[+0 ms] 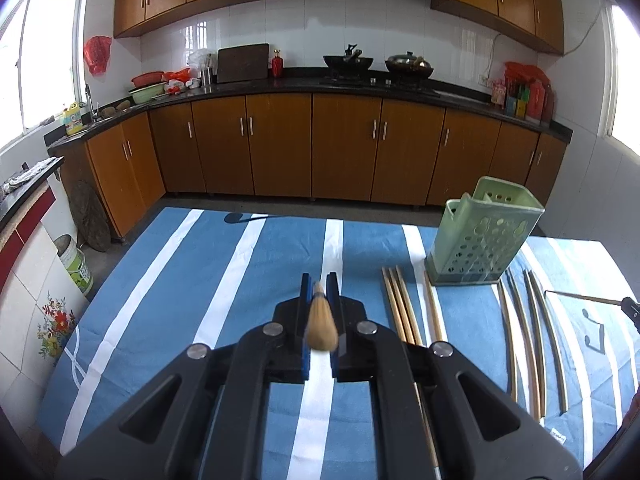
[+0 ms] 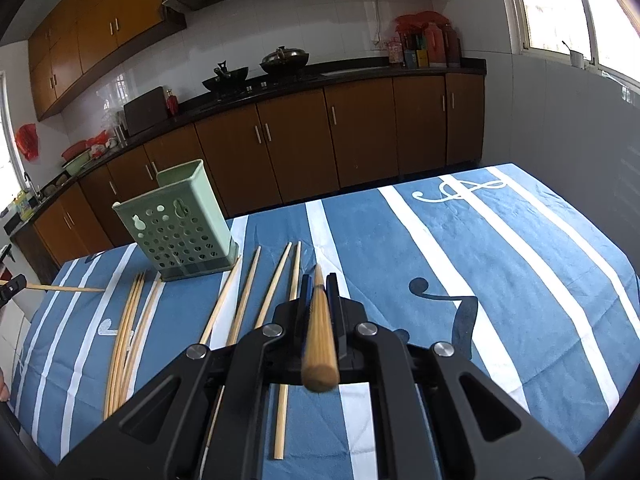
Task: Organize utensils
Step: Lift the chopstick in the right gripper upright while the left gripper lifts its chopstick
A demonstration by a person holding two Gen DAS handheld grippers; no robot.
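A pale green perforated utensil holder (image 1: 482,232) stands upright on the blue striped cloth; it also shows in the right wrist view (image 2: 182,222). My left gripper (image 1: 320,286) is shut on a wooden chopstick (image 1: 320,320) that points back at the camera. My right gripper (image 2: 319,286) is shut on another wooden chopstick (image 2: 319,332), also end-on to the camera. Several loose chopsticks (image 1: 404,312) lie left of the holder and several more (image 1: 528,328) lie to its right. In the right wrist view they lie on both sides as well (image 2: 128,336) (image 2: 244,300).
The table carries a blue cloth with white stripes (image 1: 200,280). Behind it run brown kitchen cabinets (image 1: 280,144) under a black counter with woks (image 1: 348,60). A white bucket (image 1: 74,264) stands on the floor at the left. The other gripper's tip shows at the right edge (image 1: 630,308).
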